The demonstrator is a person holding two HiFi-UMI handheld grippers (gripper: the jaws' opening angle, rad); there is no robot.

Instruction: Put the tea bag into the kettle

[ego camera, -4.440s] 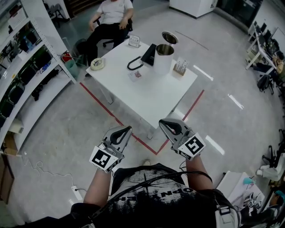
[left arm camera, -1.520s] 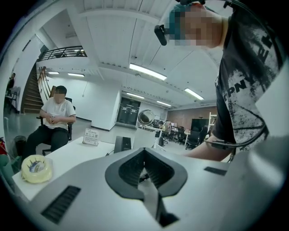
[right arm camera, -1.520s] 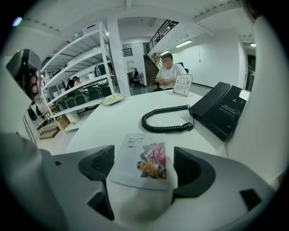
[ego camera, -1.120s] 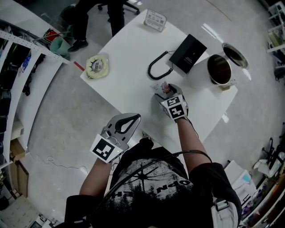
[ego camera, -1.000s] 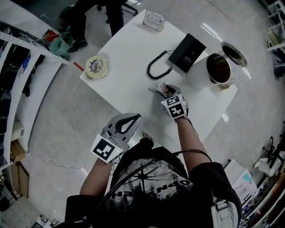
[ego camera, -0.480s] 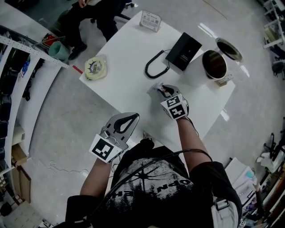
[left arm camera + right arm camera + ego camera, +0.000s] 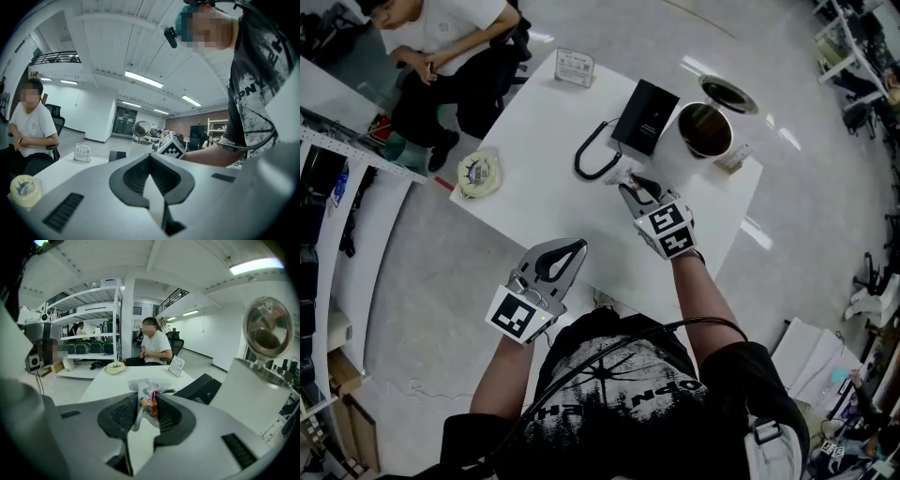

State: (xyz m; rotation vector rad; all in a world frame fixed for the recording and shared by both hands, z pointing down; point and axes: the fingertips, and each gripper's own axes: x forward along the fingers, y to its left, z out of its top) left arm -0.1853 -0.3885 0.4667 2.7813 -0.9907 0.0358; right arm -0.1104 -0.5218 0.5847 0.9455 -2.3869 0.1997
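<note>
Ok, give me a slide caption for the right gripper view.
Right gripper shut on the tea bag, held over the white table, with the open-lidded kettle ahead to its right.

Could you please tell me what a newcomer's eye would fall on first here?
The right tongs pinch a colourful tea bag over the white table. Just beyond stands the open kettle, with a seated person at the table's far corner.
</note>
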